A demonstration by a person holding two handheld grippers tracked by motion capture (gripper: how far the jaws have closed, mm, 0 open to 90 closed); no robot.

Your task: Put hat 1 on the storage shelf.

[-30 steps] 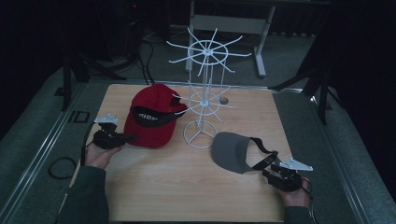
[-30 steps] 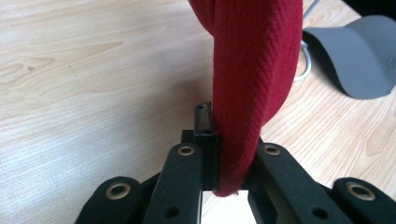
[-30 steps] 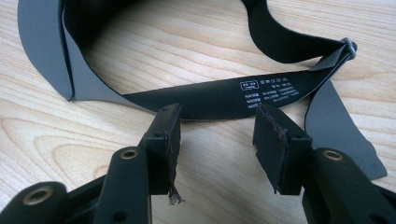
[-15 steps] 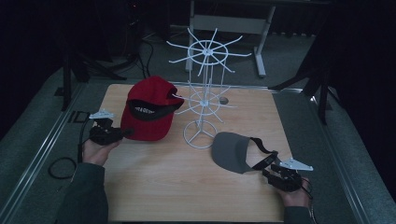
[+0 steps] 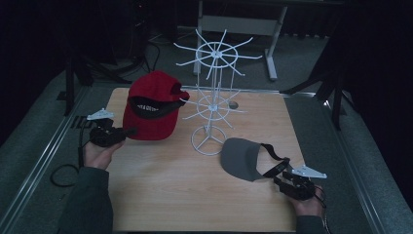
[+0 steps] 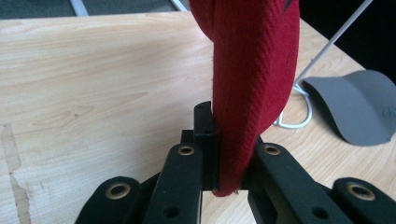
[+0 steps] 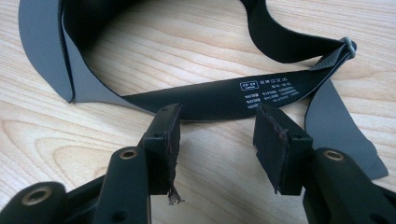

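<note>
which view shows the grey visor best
The high view: the whole grey visor lies flat beside the white rack. The right gripper view gives its strap and label close up; the left gripper view catches one edge.

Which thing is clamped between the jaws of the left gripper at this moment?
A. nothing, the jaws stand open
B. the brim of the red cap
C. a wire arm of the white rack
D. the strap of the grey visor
B: in the left gripper view the left gripper has both jaws pressed on the red cap at its brim, while the grey visor lies apart on the table.
</note>
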